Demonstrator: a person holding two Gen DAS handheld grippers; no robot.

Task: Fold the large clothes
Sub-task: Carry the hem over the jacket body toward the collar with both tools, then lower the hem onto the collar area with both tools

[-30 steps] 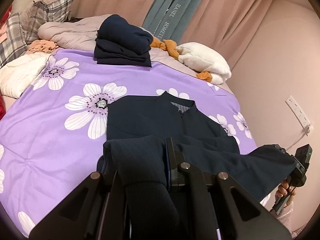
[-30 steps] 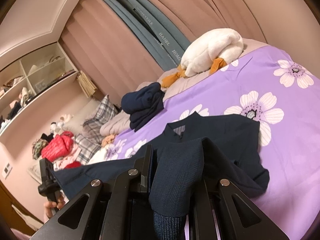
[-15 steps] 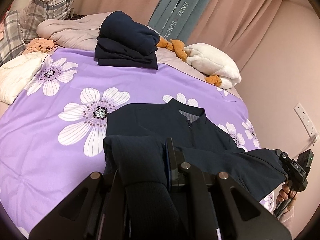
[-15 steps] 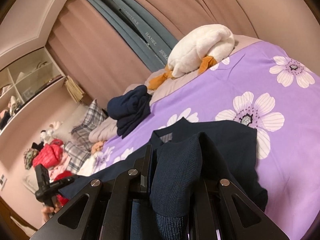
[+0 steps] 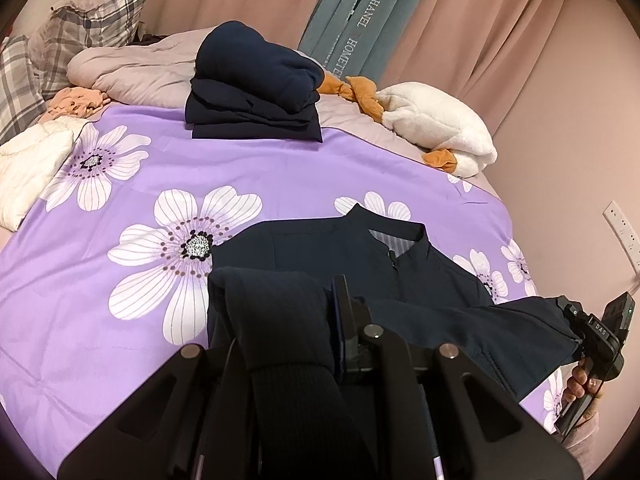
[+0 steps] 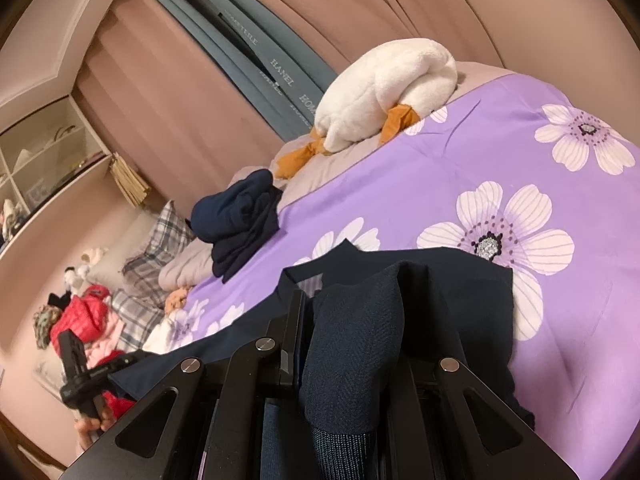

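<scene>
A dark navy jacket (image 5: 320, 248) lies collar-up on the purple flowered bedspread (image 5: 120, 320); it also shows in the right wrist view (image 6: 460, 280). My left gripper (image 5: 312, 320) is shut on a bunched part of the jacket with a ribbed cuff hanging near the camera. My right gripper (image 6: 344, 320) is shut on another bunched part, also with a ribbed cuff. The right gripper shows at the right edge of the left wrist view (image 5: 592, 336), holding the jacket's stretched edge off the bed. The left gripper shows at the lower left of the right wrist view (image 6: 80, 364).
A stack of folded dark clothes (image 5: 256, 88) sits at the far side of the bed. A white plush duck (image 5: 436, 128) lies at the back right. Plaid pillows (image 5: 80, 28), a grey duvet and a white quilted piece (image 5: 28, 168) lie at the left. A wall with an outlet (image 5: 622, 232) is on the right.
Both grippers have moved forward over the bed with the jacket's lower part held between them, carrying it toward the collar. Both grips are unchanged.
</scene>
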